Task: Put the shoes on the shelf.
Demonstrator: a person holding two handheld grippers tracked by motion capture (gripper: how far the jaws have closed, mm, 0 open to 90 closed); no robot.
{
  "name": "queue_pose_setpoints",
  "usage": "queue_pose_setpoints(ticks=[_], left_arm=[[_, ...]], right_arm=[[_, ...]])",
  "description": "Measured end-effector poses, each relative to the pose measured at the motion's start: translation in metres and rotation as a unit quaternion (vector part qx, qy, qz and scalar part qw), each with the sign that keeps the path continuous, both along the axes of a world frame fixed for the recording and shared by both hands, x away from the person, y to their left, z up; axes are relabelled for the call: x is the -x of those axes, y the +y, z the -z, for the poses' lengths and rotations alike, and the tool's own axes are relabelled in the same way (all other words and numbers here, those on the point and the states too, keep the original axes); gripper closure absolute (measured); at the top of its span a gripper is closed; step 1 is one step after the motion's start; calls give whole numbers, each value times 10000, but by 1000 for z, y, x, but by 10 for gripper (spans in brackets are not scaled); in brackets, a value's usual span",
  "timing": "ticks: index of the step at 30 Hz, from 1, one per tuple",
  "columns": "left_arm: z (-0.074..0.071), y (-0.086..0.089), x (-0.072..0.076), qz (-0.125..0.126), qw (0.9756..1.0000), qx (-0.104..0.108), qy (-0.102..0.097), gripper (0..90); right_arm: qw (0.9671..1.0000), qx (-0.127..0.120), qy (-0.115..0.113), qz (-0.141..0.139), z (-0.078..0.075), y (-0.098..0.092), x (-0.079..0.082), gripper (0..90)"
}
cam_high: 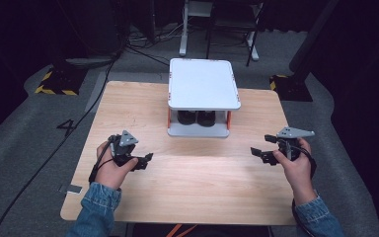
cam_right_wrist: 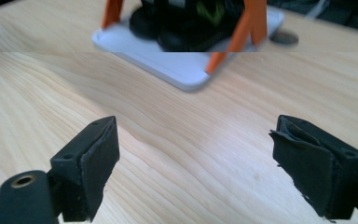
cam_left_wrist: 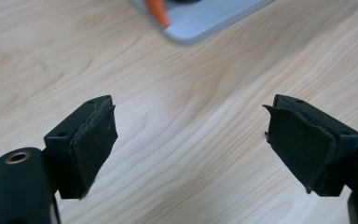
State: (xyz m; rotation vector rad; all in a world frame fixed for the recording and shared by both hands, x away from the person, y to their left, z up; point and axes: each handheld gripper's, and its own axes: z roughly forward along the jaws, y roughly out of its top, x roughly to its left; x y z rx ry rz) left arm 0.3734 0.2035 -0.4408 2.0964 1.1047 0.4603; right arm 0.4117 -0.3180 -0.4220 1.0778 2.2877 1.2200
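Note:
A white two-level rack (cam_high: 203, 84) with orange posts stands at the middle back of the wooden table (cam_high: 192, 182). A pair of black shoes (cam_high: 197, 118) sits on its lower shelf. My left gripper (cam_high: 147, 159) hovers over the table's left side, open, with bare wood between its pads. My right gripper (cam_high: 260, 146) is at the right side, also open and empty. In the left gripper view the jaws (cam_left_wrist: 191, 135) stand wide, with a corner of the rack (cam_left_wrist: 205, 18) ahead. The right gripper (cam_right_wrist: 193, 154) faces the rack's lower shelf (cam_right_wrist: 168, 63) and the shoes (cam_right_wrist: 177, 28).
Bare wood lies between both grippers and the rack. Black cables (cam_high: 44, 158) run over the grey floor at the left. Yellow-black striped stand feet (cam_high: 56, 84) sit beyond the table's far corners. A desk frame (cam_high: 217, 29) stands behind the table.

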Motion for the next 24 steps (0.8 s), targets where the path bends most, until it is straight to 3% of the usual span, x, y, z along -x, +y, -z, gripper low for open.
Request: queue_pose_setpoints(ticks=[2, 8, 10, 13, 16, 18, 20, 24], left_arm=[[8, 9, -1, -99, 9998, 8, 160, 162], [34, 31, -9, -384, 9986, -99, 364, 162], [39, 33, -12, -388, 9978, -297, 439, 163], [45, 37, -15, -348, 9973, -554, 321, 163], [56, 41, -17, -271, 9989, -360, 160, 162], [62, 44, -18, -298, 9990, -257, 217, 153], [64, 45, -19, -331, 9991, -136, 206, 153], [64, 46, -19, -345, 9991, -109, 241, 147]], right_arm=[[9999, 102, 47, 87, 9, -6, -1, 151], [9986, 401, 269, 233, 44, -19, -8, 153], [9979, 508, 313, 255, 55, -22, -12, 153], [9975, 538, 344, 290, 68, -24, -16, 153], [9968, 701, 300, 221, 77, -23, -18, 154], [9965, 762, 268, 198, 81, -23, -19, 143], [9970, 673, 299, 226, 82, -23, -20, 138], [9964, 692, 335, 368, 83, -22, -21, 91]])
